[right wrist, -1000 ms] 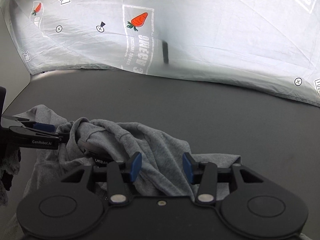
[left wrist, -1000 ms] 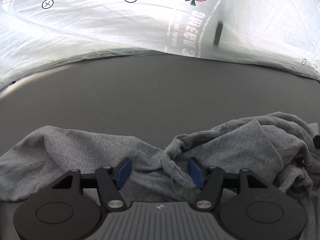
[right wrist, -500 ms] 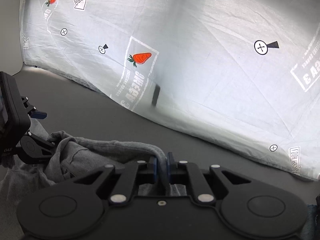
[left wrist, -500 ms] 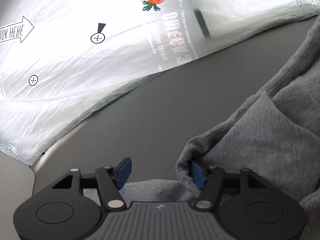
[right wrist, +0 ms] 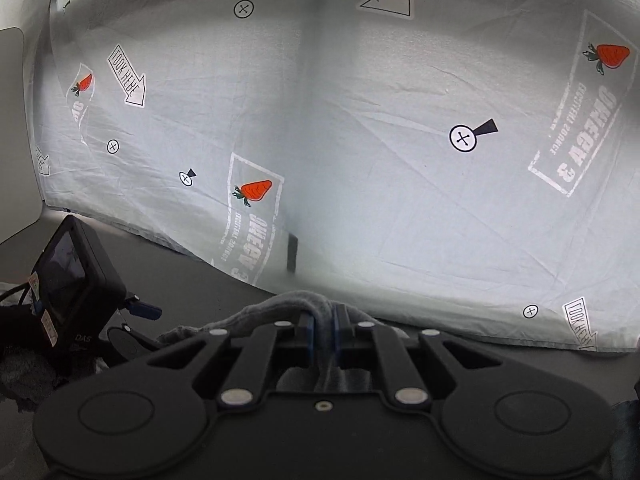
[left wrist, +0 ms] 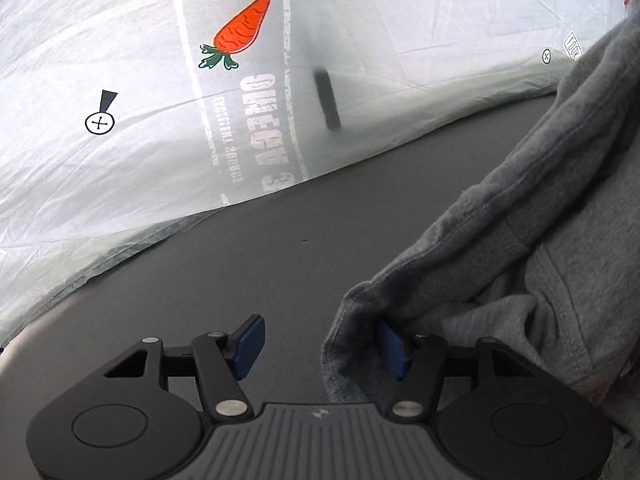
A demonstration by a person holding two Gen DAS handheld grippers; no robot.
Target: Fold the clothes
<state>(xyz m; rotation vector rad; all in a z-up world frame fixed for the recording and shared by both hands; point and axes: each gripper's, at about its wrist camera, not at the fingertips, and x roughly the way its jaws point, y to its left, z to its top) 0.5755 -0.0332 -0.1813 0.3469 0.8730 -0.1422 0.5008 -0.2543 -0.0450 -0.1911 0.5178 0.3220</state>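
Low in the right wrist view, my right gripper [right wrist: 323, 334] is pinched tight on a bunched fold of the grey garment [right wrist: 288, 306], the cloth squeezed between the blue pads. In the left wrist view my left gripper [left wrist: 320, 346] stands wide; a hemmed edge of the same garment [left wrist: 560, 264] drapes over its right finger [left wrist: 390, 346] only, nothing clamped, and the rest climbs up the right side of the frame, hanging lifted.

It reads as soft, light jersey, limp and not slippery — I judge it will sag wherever it is unsupported, so the stitched hem near my left pads is the place to take hold, with the other corner held level.

Beyond, the dark grey table [left wrist: 248, 256] lies bare through mid-frame. My left tool's camera [right wrist: 76, 276] sits at lower left of the right view, close enough to bump. Farthest back hangs the white printed sheet [right wrist: 360, 128] with carrots and arrows, a dark shape behind it — out of reach.
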